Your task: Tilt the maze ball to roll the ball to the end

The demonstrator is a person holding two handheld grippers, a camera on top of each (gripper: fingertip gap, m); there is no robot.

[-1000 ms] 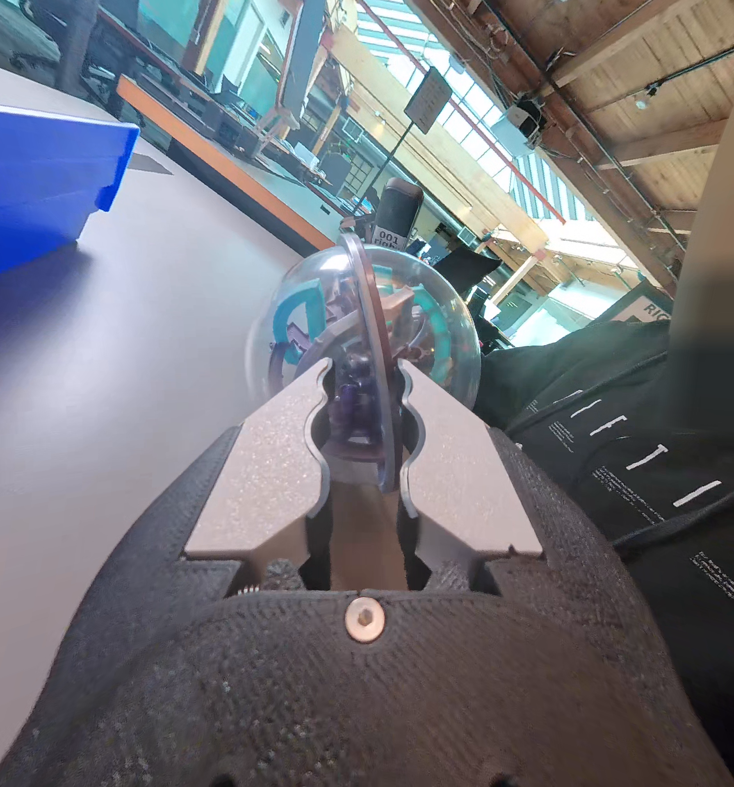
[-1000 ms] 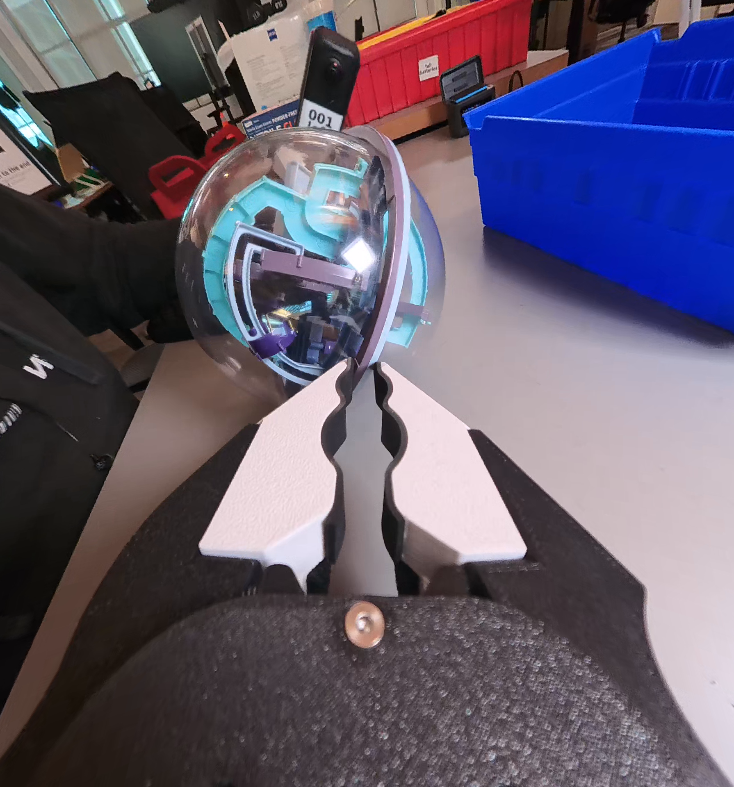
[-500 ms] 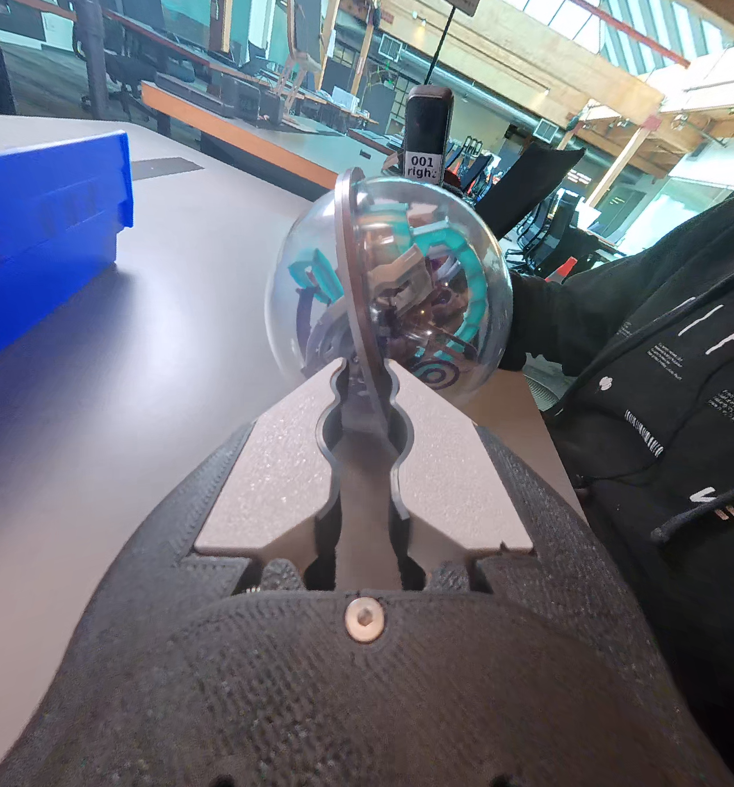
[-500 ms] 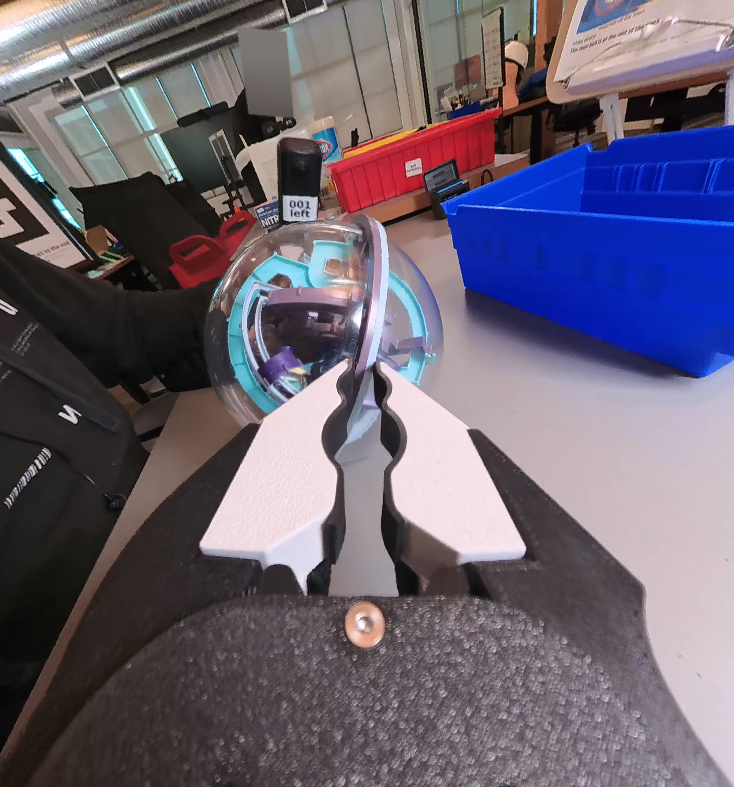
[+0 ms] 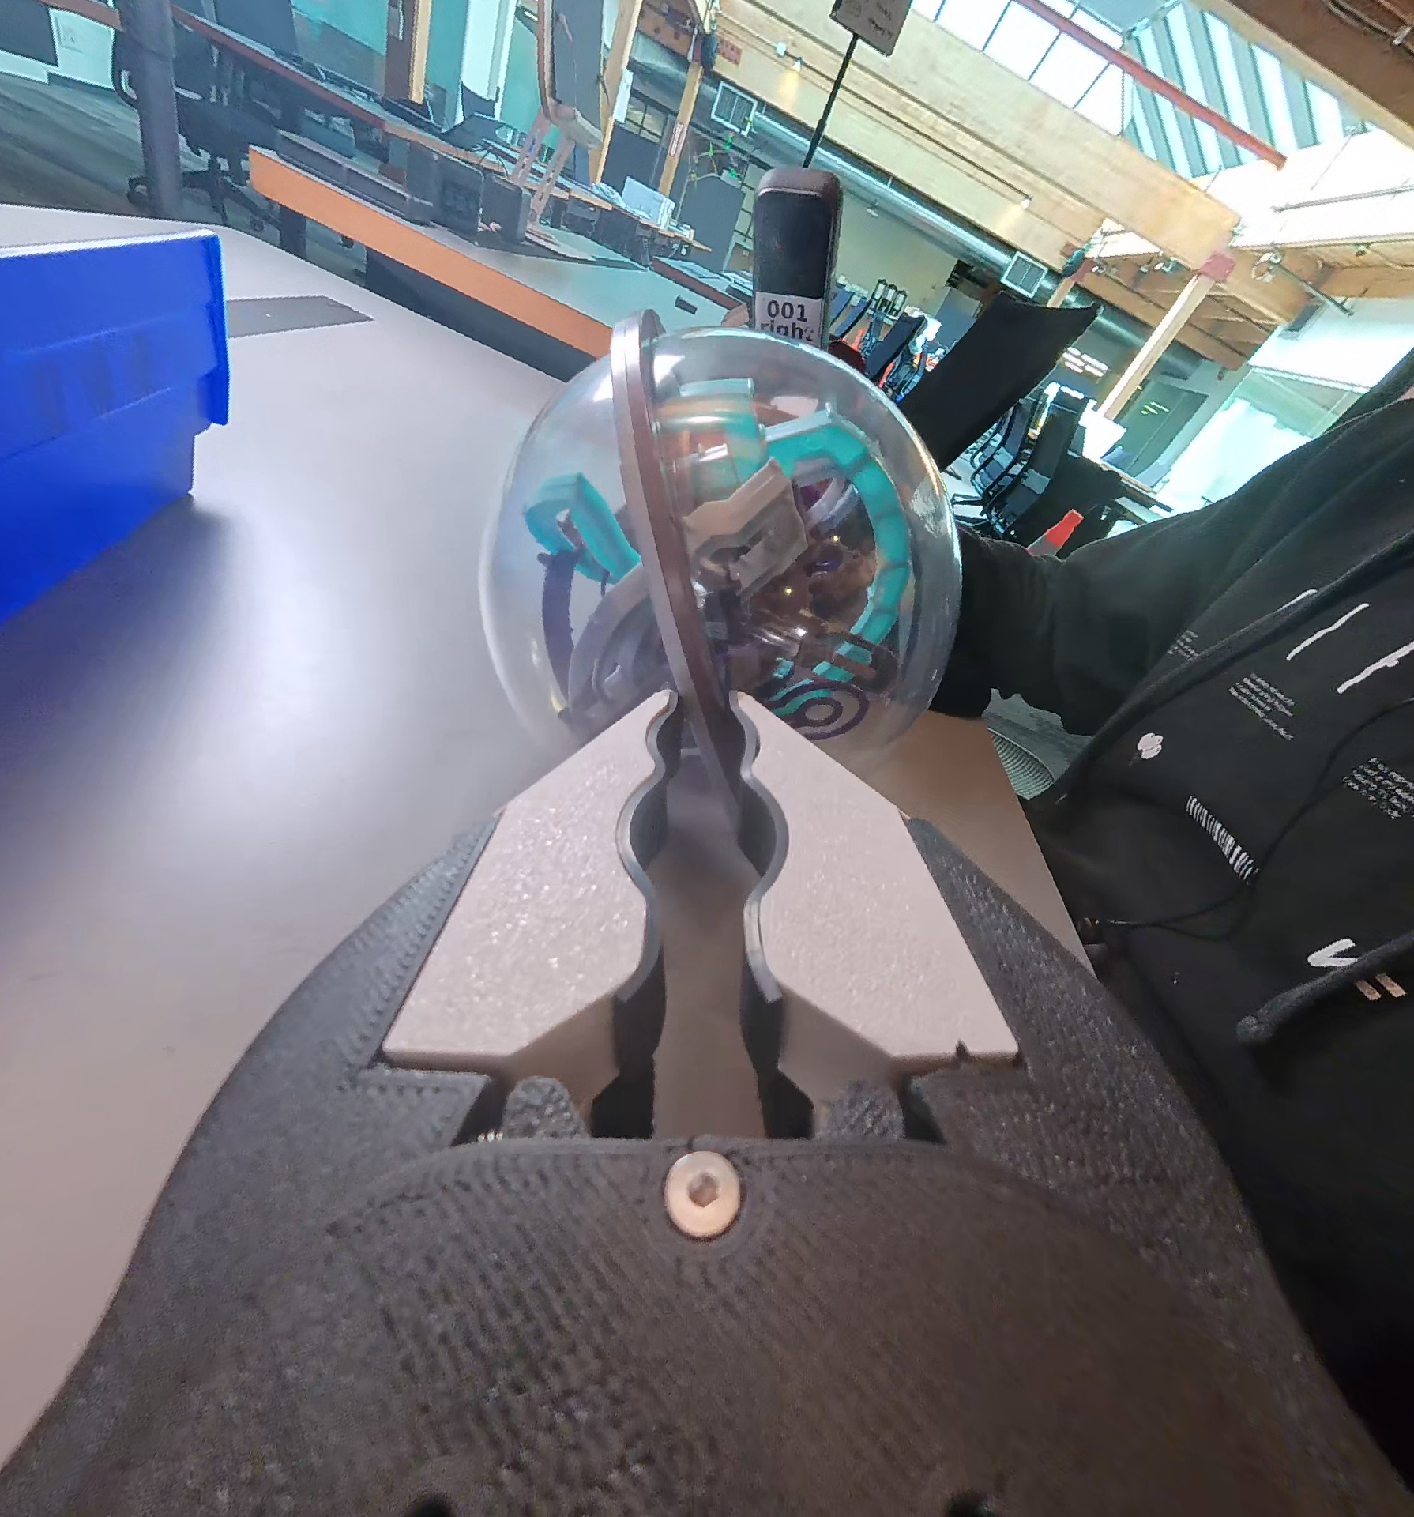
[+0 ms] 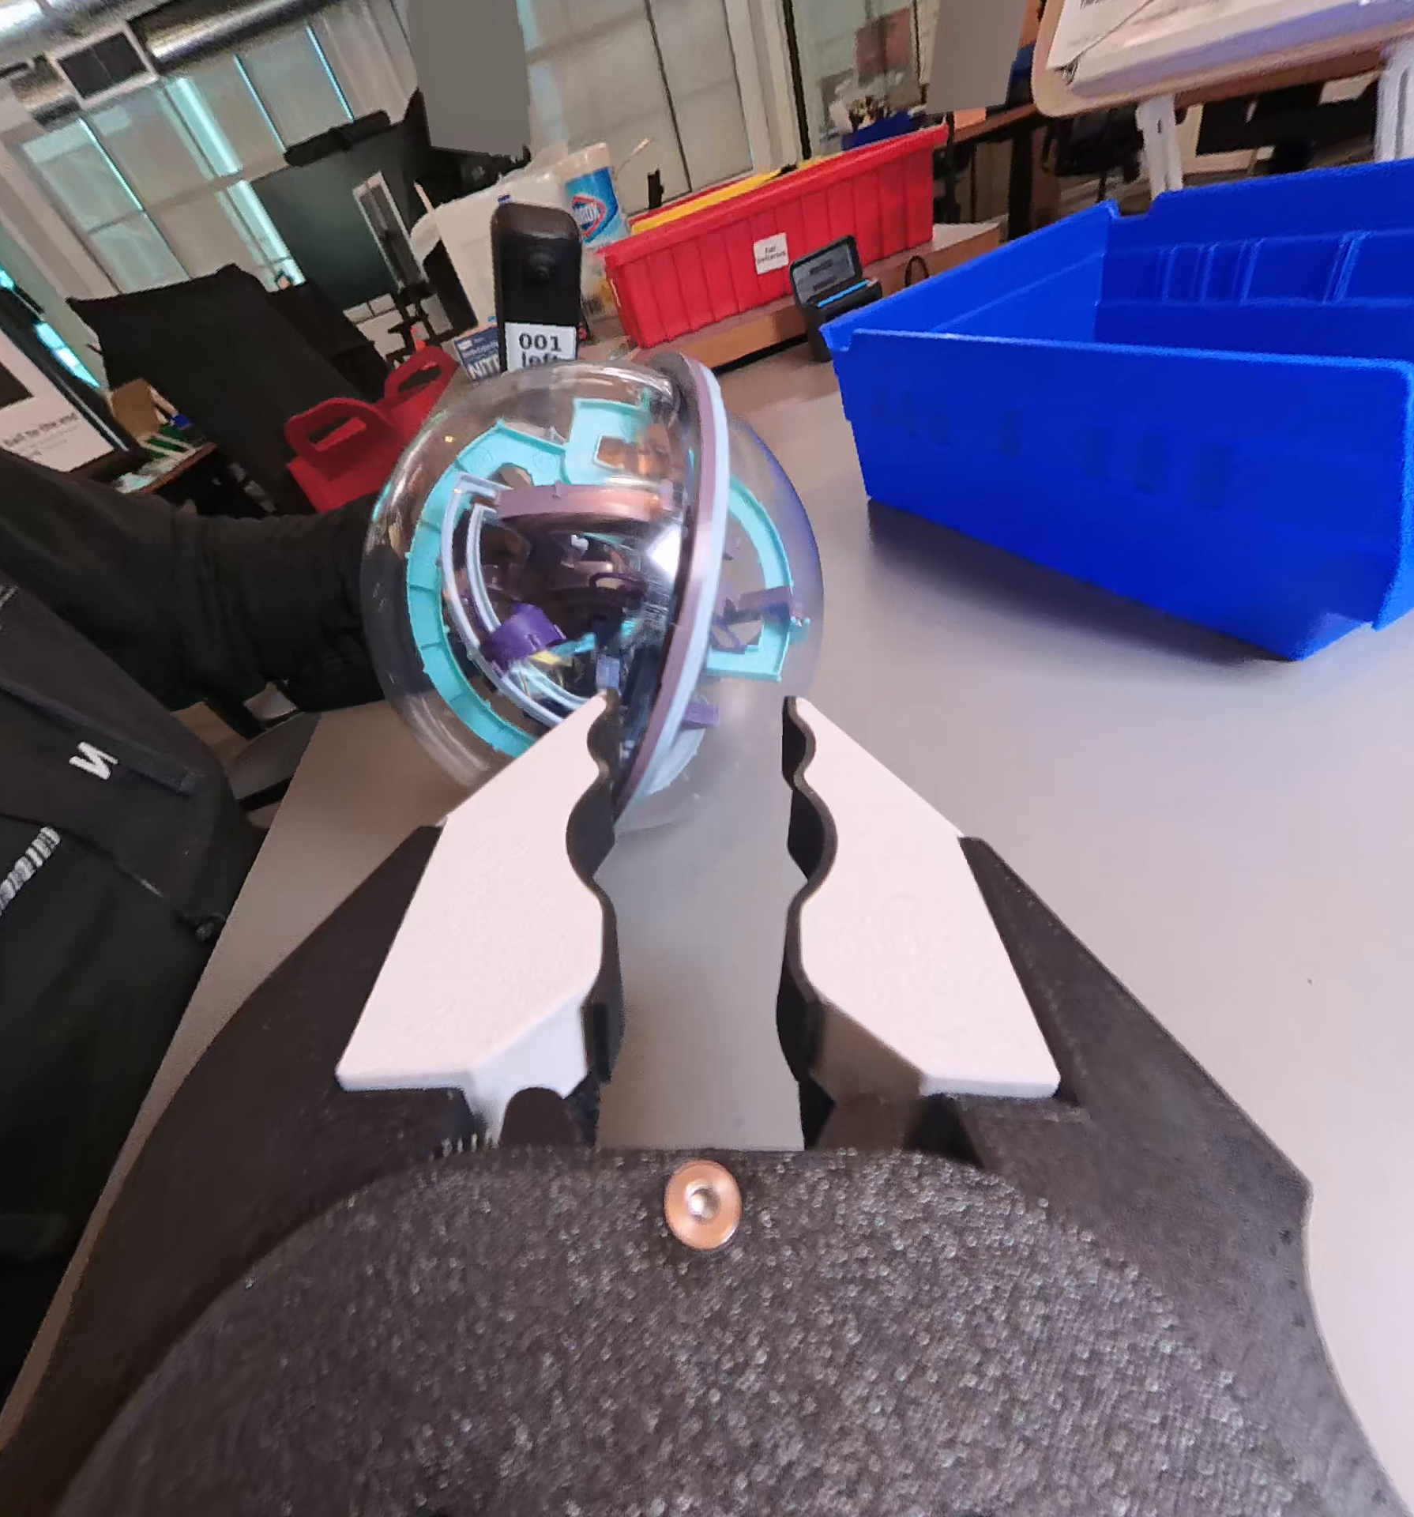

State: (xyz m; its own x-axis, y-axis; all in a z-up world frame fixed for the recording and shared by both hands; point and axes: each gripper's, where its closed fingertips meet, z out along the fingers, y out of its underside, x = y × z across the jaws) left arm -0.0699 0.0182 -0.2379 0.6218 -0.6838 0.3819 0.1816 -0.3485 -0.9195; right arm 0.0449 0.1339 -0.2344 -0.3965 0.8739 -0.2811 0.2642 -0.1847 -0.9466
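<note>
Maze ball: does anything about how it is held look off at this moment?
Yes. Only the left gripper is clamped on the maze ball's dark rim. The right gripper's fingers stand apart, the rim beside one finger only, so the ball hangs tilted from one side.

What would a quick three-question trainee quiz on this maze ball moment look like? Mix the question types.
1. True or false: the right gripper is clamped on the maze ball.
2. Multiple choice: which part of the maze ball sits between the left gripper fingers? A) a teal track B) the dark rim around its middle C) nothing
3. Fill in: on the grey table past the ball stands a ___ bin.

Key: 1. False, its jaws stand apart, with a clear gap at the right finger. 2. B, the rim runs down between the closed-in fingers. 3. Blue.
</note>
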